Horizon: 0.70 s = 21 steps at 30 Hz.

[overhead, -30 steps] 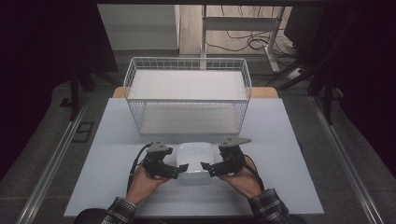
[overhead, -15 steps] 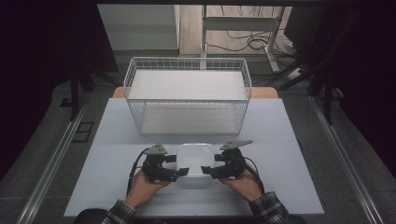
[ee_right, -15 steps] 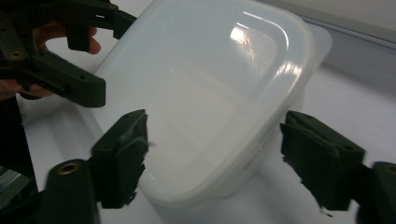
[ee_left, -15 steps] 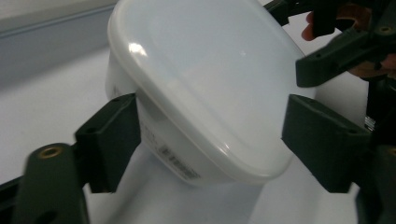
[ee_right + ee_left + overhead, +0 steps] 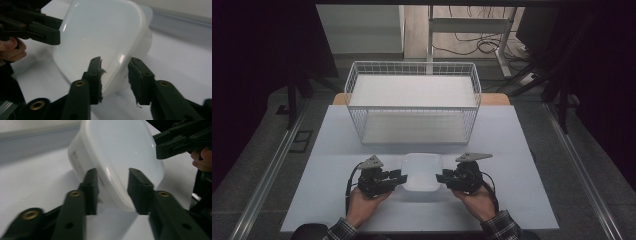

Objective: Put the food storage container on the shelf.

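A white plastic container (image 5: 423,171) with a smooth lid lies on the pale table (image 5: 522,150) near the front edge. My left gripper (image 5: 399,177) is at its left side and my right gripper (image 5: 441,177) at its right side. In the left gripper view the container (image 5: 120,157) has its rim between the spread jaws of my left gripper (image 5: 113,191), with a gap on each side. In the right gripper view my right gripper (image 5: 113,75) straddles the opposite rim of the container (image 5: 105,37) the same way. Both grippers are open.
A white wire basket (image 5: 412,125) with a shelf stands on the far half of the table, behind the container. Dark floor, metal rails and cables surround the table. The right gripper's pads (image 5: 98,72) look frayed.
Both hands and the container have shifted slightly toward the table's front edge. The grippers stay on either side of it.
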{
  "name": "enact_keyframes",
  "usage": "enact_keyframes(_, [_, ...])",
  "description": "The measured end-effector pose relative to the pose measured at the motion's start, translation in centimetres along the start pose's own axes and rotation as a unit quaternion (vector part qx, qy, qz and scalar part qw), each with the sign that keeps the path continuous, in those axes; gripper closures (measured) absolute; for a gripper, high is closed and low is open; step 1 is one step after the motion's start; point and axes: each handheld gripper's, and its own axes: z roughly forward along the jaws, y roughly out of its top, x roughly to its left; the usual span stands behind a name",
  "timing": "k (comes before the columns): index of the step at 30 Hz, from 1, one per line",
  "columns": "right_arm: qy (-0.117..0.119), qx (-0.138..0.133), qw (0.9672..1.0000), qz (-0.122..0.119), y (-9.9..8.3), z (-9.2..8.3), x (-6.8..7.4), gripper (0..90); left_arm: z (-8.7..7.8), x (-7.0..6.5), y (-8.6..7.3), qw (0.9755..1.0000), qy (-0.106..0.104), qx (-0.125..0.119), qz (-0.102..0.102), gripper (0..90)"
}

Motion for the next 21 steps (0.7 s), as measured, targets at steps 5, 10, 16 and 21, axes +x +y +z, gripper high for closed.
enact_keyframes(5, [-0.036,-0.02,0.999,-0.02,-0.1,-0.2,0.5,77.6,0.2,-0.2,-0.2,0.9994,0.031,-0.014,-0.001,77.0])
enact_keyframes(10, [-0.039,-0.04,0.9981,-0.024,0.0,-0.4,0.7,77.7,-0.1,-0.3,0.2,0.9991,0.033,-0.026,0.004,77.8])
enact_keyframes(16, [-0.039,-0.048,0.9978,-0.025,0.3,0.0,0.6,77.7,-0.2,0.1,0.8,0.9988,0.039,-0.026,0.013,78.0])
enact_keyframes(21, [-0.042,-0.058,0.9969,-0.031,1.1,0.3,0.4,77.6,-0.3,0.6,1.7,0.9984,0.044,-0.031,0.019,78.0])
